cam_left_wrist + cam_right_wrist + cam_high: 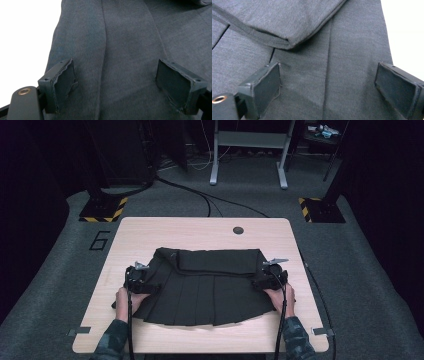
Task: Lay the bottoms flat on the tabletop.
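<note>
Pleated skirt (202, 290) flat at the bench (150, 232) centre, waistband flap folded down. Left tool (142, 282) and right tool (265, 279), both released, flank its sides; further folding remains.

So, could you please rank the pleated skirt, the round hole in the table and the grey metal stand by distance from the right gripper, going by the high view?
From the right gripper:
1. Black pleated skirt, directly under the gripper, at its right edge.
2. Round hole, on the table's far side, slightly left.
3. Grey metal stand, on the floor beyond the table.
</note>
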Available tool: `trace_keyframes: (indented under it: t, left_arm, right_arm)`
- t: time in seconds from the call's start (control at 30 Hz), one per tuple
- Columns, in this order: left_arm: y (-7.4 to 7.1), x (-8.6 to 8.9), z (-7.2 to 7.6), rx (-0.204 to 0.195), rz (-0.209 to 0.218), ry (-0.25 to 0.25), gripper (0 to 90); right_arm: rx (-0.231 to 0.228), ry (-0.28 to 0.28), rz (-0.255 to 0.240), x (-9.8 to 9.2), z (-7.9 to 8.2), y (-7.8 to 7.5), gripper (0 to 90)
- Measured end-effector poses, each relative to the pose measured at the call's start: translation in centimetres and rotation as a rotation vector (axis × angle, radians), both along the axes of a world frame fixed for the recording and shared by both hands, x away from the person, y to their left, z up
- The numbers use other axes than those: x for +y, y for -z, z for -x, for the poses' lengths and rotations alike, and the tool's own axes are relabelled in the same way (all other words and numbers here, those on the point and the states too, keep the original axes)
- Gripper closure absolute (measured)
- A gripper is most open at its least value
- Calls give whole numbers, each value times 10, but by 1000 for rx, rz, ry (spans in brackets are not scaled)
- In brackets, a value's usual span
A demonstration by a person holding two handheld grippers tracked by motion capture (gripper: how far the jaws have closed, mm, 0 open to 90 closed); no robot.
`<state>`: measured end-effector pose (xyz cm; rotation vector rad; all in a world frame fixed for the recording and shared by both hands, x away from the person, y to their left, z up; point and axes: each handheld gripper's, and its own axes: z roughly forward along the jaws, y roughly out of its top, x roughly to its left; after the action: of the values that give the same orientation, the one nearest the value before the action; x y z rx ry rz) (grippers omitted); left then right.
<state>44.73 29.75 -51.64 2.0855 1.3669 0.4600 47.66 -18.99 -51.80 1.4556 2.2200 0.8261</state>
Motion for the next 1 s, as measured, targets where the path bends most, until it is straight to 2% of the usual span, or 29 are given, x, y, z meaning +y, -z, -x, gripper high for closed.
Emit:
trace_keyframes:
  t: [0.23,0.67,0.83,0.9,1.0]
  left_arm:
    - [2,3,14,-22,8,-4,161]
    - [5,9,51,-53,17,6,162]
    - [6,10,65,-53,20,6,161]
    - [6,10,68,-57,18,5,161]
    - [5,9,69,-43,11,4,159]
  right_arm:
    - [-28,0,-11,-2,13,2,66]
    - [-37,-23,-13,-2,41,3,68]
    - [-44,-27,-18,-1,55,4,70]
    - [-44,-22,-21,-1,60,4,71]
    - [-37,-27,-18,-1,63,3,72]
